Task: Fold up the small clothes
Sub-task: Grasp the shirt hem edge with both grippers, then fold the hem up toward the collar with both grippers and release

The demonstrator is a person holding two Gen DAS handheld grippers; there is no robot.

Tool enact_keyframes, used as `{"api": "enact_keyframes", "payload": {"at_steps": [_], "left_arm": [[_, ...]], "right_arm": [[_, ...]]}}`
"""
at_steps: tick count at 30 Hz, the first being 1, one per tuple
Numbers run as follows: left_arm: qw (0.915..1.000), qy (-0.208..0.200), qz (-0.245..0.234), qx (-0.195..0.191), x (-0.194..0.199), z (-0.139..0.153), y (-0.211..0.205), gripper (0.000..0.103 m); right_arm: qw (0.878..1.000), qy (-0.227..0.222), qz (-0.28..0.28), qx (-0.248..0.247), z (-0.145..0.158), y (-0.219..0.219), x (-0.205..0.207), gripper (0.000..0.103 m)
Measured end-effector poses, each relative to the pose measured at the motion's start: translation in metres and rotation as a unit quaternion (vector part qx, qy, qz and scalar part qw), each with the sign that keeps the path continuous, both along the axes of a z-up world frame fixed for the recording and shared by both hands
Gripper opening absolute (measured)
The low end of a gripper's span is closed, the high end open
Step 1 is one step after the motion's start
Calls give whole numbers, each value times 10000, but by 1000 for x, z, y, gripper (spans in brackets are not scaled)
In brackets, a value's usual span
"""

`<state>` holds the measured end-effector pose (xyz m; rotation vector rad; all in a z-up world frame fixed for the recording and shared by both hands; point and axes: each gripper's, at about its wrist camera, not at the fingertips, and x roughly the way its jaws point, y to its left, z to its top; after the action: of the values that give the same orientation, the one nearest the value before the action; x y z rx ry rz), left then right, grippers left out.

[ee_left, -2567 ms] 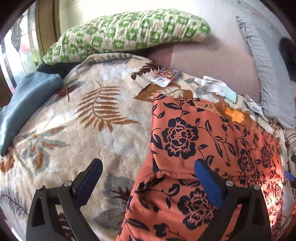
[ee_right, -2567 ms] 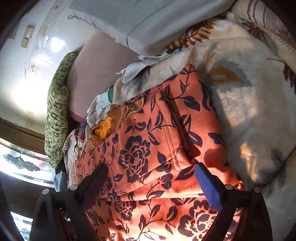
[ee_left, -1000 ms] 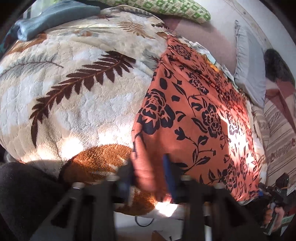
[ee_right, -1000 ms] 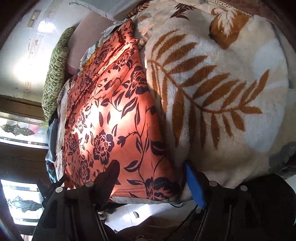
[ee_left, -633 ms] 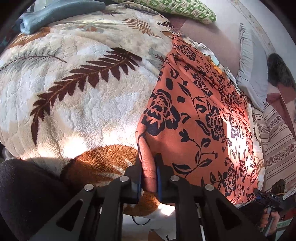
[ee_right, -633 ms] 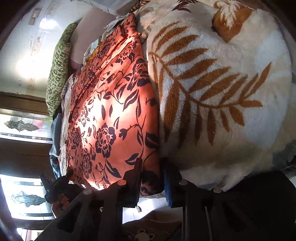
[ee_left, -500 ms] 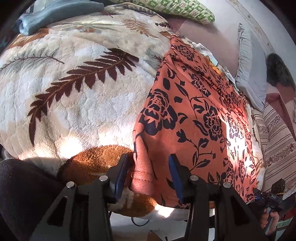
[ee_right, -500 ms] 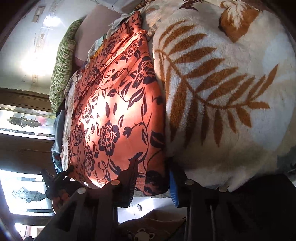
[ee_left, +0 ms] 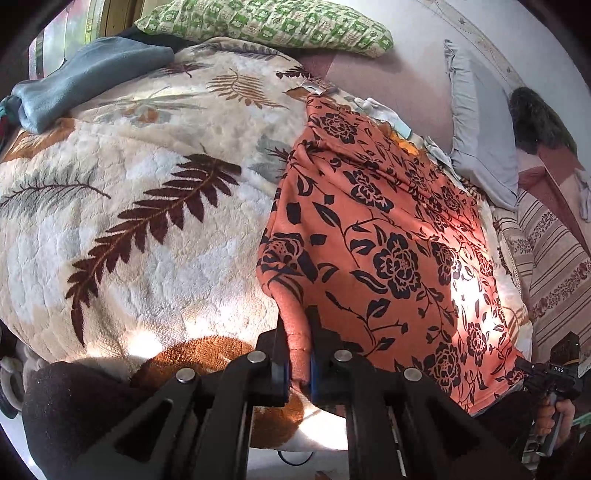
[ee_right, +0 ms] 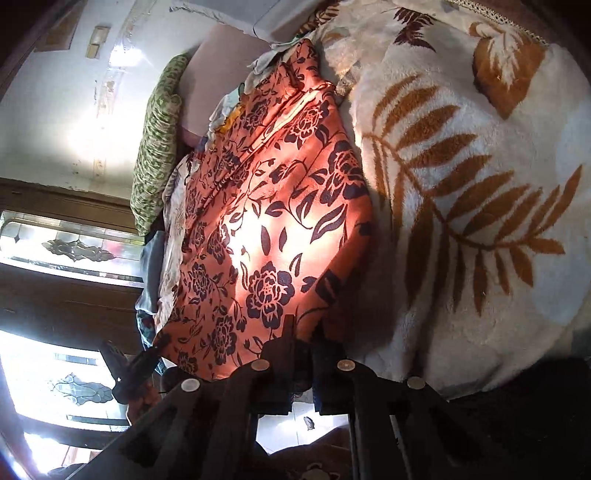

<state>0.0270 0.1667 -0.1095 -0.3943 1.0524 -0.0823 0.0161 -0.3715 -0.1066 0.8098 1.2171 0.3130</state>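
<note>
An orange garment with black flowers (ee_left: 388, 236) lies spread lengthwise on a cream leaf-print blanket (ee_left: 147, 206). My left gripper (ee_left: 297, 347) is shut on the garment's near left corner at the bed's front edge. In the right wrist view the same garment (ee_right: 266, 221) stretches away from me, and my right gripper (ee_right: 303, 347) is shut on its near right corner. The right gripper also shows at the far right of the left wrist view (ee_left: 554, 373), held in a hand.
A green patterned pillow (ee_left: 266, 22) and a grey pillow (ee_left: 480, 133) lie at the head of the bed. A folded blue cloth (ee_left: 88, 77) lies at the back left. White gloves (ee_left: 380, 110) lie beyond the garment. A striped cover (ee_left: 554, 266) is at the right.
Both grippers moved from the garment's middle to its near corners at the bed edge. The left one closed, briefly opened, and is shut again; the right one closed on its corner.
</note>
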Motion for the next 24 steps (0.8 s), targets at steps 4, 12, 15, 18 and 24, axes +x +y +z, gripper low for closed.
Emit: {"api": "enact_keyframes", "payload": {"at_steps": [4,12,15,18,24], "left_arm": [[9997,209,-98,108,-4,-12,-3,8],[9996,178,-188,102,10,-14,-4,7],[9982,-450,-387,88,23,24,-5,7],[9928,-1039,-589,-8,59,65,-6,7],[9903,-1264,-560,-150,212,103,-10,7]], "right_arm": [[9989,426,-130,-136,-18,-3,-1,11],[9970,674,55,-373,-29,8,12,18],[9987,436,-131,-217,-12,4,19,6],[9992,-69,-340,189,21,2,39,6],[9921,-958,-550,588,69,-9,162,6]]}}
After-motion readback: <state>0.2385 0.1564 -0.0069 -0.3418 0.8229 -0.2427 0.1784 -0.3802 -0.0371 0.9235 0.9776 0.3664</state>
